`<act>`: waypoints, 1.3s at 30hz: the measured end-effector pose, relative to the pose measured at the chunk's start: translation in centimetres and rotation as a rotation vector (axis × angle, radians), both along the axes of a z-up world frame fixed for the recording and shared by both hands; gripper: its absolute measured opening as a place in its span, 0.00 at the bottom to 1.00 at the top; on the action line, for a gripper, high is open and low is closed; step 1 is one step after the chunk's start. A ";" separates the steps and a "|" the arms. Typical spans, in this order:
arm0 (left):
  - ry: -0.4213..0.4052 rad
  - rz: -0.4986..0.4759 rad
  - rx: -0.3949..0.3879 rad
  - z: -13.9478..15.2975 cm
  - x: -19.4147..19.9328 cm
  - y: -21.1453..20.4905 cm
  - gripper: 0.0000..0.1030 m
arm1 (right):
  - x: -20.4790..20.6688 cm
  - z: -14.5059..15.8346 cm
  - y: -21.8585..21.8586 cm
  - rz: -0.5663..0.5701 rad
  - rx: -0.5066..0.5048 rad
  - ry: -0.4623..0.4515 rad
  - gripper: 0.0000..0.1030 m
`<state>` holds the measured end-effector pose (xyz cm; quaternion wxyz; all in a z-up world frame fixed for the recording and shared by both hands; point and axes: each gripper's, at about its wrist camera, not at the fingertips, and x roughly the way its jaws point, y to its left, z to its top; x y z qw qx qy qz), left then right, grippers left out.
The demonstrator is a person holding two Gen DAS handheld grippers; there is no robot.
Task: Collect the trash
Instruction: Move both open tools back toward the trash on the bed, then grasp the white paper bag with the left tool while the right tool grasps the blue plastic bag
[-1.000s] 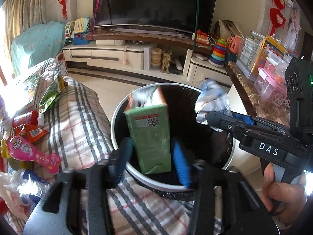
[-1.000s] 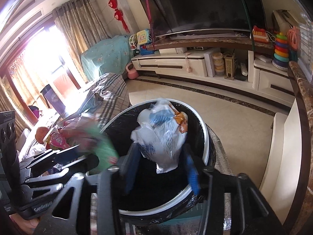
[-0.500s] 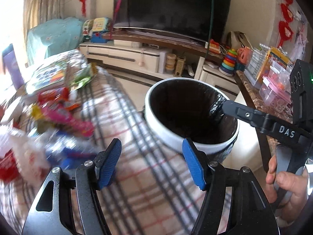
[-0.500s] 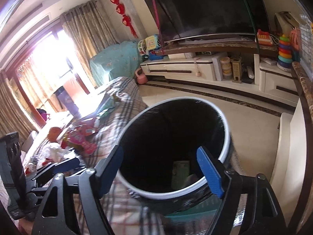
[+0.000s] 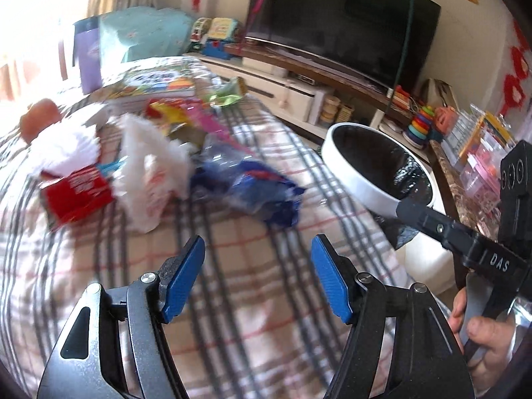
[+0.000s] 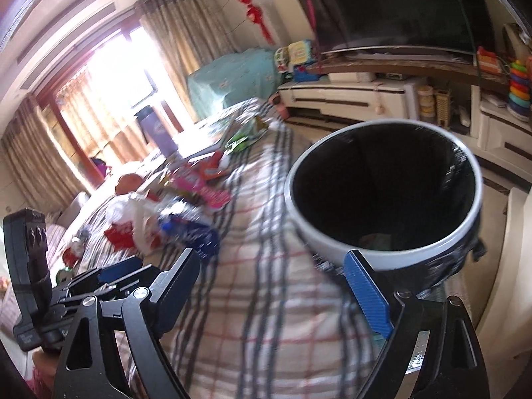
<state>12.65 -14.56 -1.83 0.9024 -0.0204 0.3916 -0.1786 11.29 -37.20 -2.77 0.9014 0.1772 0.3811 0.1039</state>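
Note:
Trash lies blurred on a plaid cloth [image 5: 266, 299]: a blue wrapper [image 5: 252, 183], a white plastic bag [image 5: 149, 173], a red packet [image 5: 76, 193] and pink packaging [image 5: 212, 123]. My left gripper [image 5: 257, 246] hovers open just short of the blue wrapper, nothing between its blue pads. The white-rimmed bin [image 5: 349, 183] with a black liner stands to the right. In the right wrist view the bin [image 6: 326, 242] sits just ahead; my right gripper [image 6: 272, 259] is over the cloth beside it, jaws opening and empty. A green carton [image 6: 375, 241] shows dimly inside. The blue wrapper [image 6: 186, 229] lies left.
A television and a low white cabinet [image 5: 292, 89] stand behind. A purple bottle [image 5: 86, 60] and an orange fruit [image 5: 38, 118] sit at the cloth's far left. Plastic boxes [image 5: 475, 153] crowd a stone shelf to the right. A hand [image 5: 482, 332] holds the right gripper.
Both grippers swung left, from over the bin to over the cloth. The green carton and the crumpled bag left their jaws and went into the bin; both jaws widened.

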 end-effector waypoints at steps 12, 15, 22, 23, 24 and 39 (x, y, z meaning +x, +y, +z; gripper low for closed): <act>0.033 0.103 -0.004 -1.4 -0.4 4.7 0.66 | 0.0 -0.8 4.1 0.110 -0.042 -0.001 0.87; 0.044 0.131 -0.005 -1.6 0.0 5.6 0.66 | 0.4 -1.0 4.8 0.136 -0.049 0.005 0.87; 0.050 0.162 -0.006 -1.8 0.8 6.8 0.66 | 1.5 -1.7 6.2 0.189 -0.066 0.026 0.87; 0.051 0.163 -0.006 -1.7 1.0 6.8 0.66 | 1.7 -1.8 6.3 0.196 -0.068 0.027 0.87; 0.052 0.166 -0.006 -1.7 1.2 6.8 0.66 | 1.9 -1.8 6.5 0.205 -0.072 0.027 0.87; 0.025 0.210 0.029 -1.0 5.1 7.7 0.65 | 6.4 -1.6 10.1 0.345 -0.162 0.011 0.87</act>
